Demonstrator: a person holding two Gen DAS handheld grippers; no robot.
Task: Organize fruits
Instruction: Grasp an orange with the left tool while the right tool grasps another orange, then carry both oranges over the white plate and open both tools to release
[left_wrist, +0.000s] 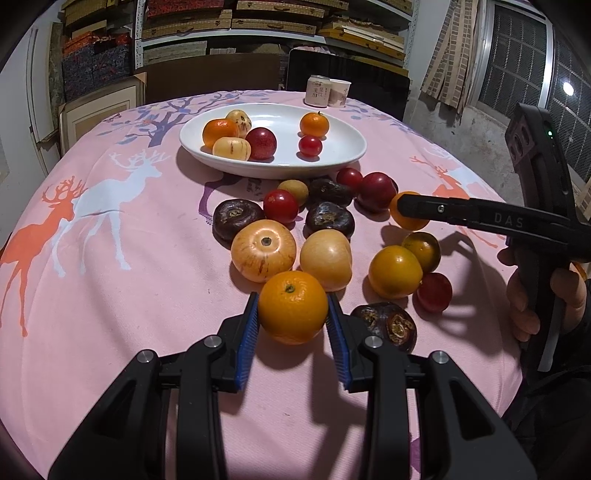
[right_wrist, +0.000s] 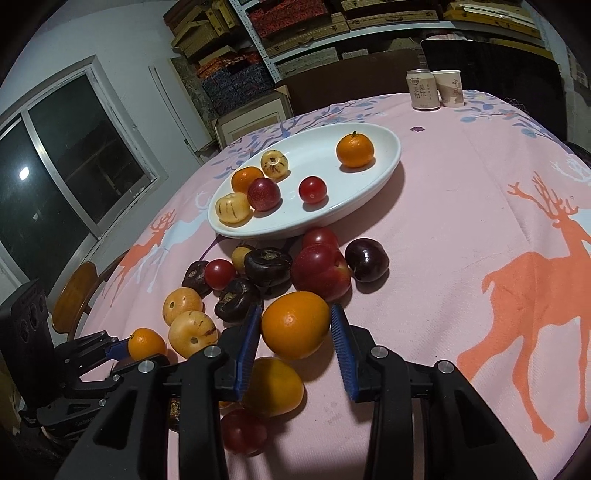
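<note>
Pink deer-print tabletop (left_wrist: 110, 314): left claw (left_wrist: 291, 314) clamped on small round orange citrus (left_wrist: 292, 312), right claw (right_wrist: 295, 325) clamped on larger orange fruit (right_wrist: 295, 325); white oval ceramic dish (left_wrist: 343, 151) lies straight ahead beyond loose fruit, nearer the right.

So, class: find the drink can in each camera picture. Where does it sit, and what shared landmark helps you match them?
Left wrist view: the drink can stands top centre, beyond the white plate.
Right wrist view: the drink can stands upper right, beyond the plate.
Shared landmark: the paper cup just right of it.
</note>
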